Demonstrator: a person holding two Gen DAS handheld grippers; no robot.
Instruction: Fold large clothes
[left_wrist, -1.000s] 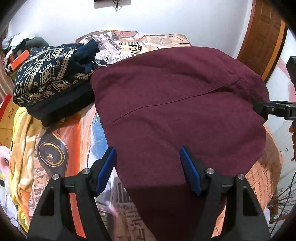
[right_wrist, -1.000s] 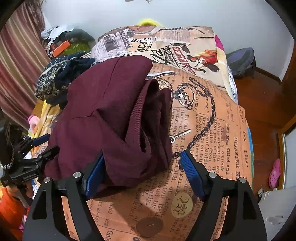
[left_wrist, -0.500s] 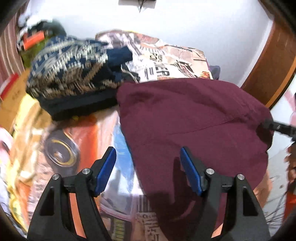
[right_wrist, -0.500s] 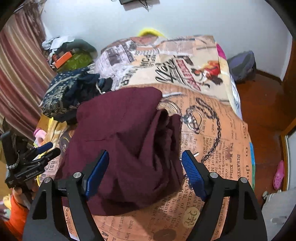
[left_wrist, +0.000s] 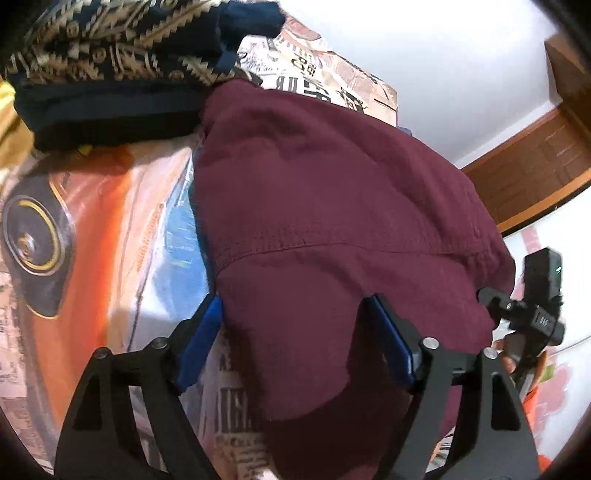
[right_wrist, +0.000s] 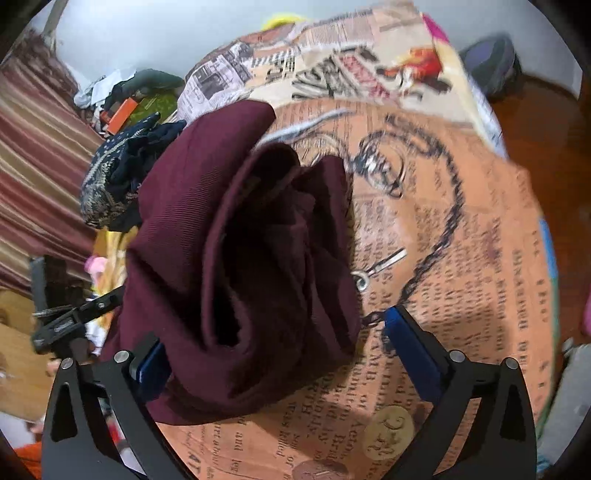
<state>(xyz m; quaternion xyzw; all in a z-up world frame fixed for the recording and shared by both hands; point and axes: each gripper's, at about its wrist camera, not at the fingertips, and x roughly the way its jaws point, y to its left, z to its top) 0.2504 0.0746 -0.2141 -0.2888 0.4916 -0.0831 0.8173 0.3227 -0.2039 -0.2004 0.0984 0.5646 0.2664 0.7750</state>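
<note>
A maroon garment (left_wrist: 332, 221) lies folded in a thick bundle on the printed bedsheet (left_wrist: 110, 229). In the right wrist view the maroon garment (right_wrist: 240, 240) shows its rolled, layered open end. My left gripper (left_wrist: 295, 332) is open, its blue pads astride the garment's near edge. My right gripper (right_wrist: 280, 350) is open too, with the bundle's end between its jaws; its left pad is partly hidden by cloth. Each gripper shows in the other's view, the right gripper (left_wrist: 524, 314) at the far side and the left gripper (right_wrist: 74, 317) at the left.
A navy patterned sweater (left_wrist: 110, 66) lies folded beside the maroon garment, touching its far corner; it also shows in the right wrist view (right_wrist: 122, 173). A striped curtain (right_wrist: 33, 166) and clutter (right_wrist: 125, 96) stand left of the bed. A wooden door (left_wrist: 535, 166) is right.
Both grippers have dropped low and close to the maroon garment, which now fills the space between their open jaws. The garment's right end looks more bunched and rolled.
</note>
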